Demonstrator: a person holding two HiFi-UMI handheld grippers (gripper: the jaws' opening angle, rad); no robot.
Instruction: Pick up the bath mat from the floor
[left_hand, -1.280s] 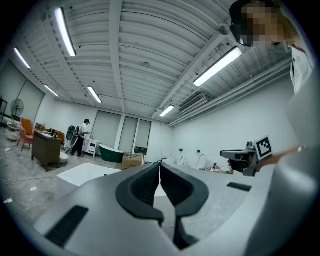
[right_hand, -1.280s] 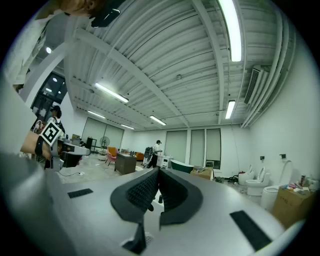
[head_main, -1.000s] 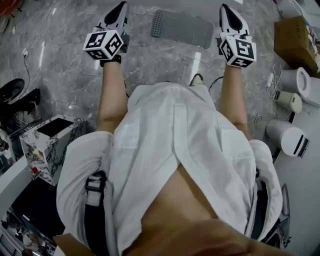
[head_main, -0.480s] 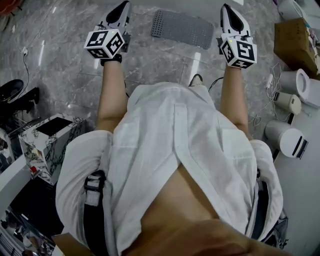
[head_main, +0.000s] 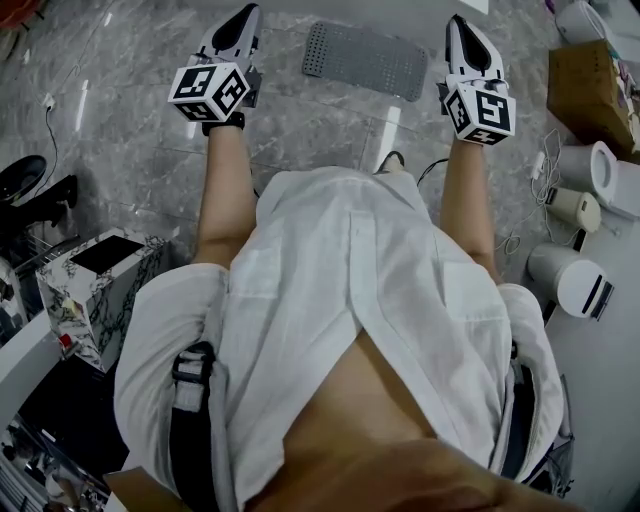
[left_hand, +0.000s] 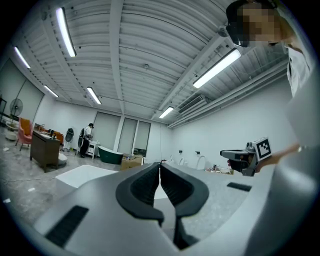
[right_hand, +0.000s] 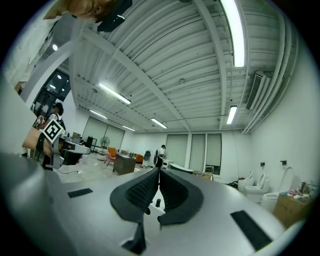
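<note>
Most of the head view is taken up by the person's white shirt (head_main: 360, 300), which hides the grey marble floor (head_main: 130, 110) below it and lets only one shoe tip (head_main: 392, 160) show at its upper edge. The bath mat (head_main: 365, 57) lies flat on that floor beyond the person, grey and dotted with rows of small holes. Its long axis runs left to right across the view, slightly tilted so that the right end sits nearer the person. The whole outline shows, close under the top edge of the picture, and nothing touches it.

The mat sits between the two tools as seen from above. The left hand-held gripper (head_main: 245, 12) is off its left end and the right hand-held gripper (head_main: 456, 22) is just off its right end. Both point away from the person and stay clear of the mat. The left gripper view shows the left hand-held gripper (left_hand: 160, 172) clenched, pads together with nothing between them. The right gripper view shows the right hand-held gripper (right_hand: 157, 179) likewise pressed closed and empty. Both of these views look out across the room and up at the ceiling, so the mat lies outside them.

At the right edge stand a cardboard box (head_main: 590, 85) and white fixtures (head_main: 592, 160), partly cut off and hard to identify. A marble-patterned box (head_main: 95, 285) sits at the left.
</note>
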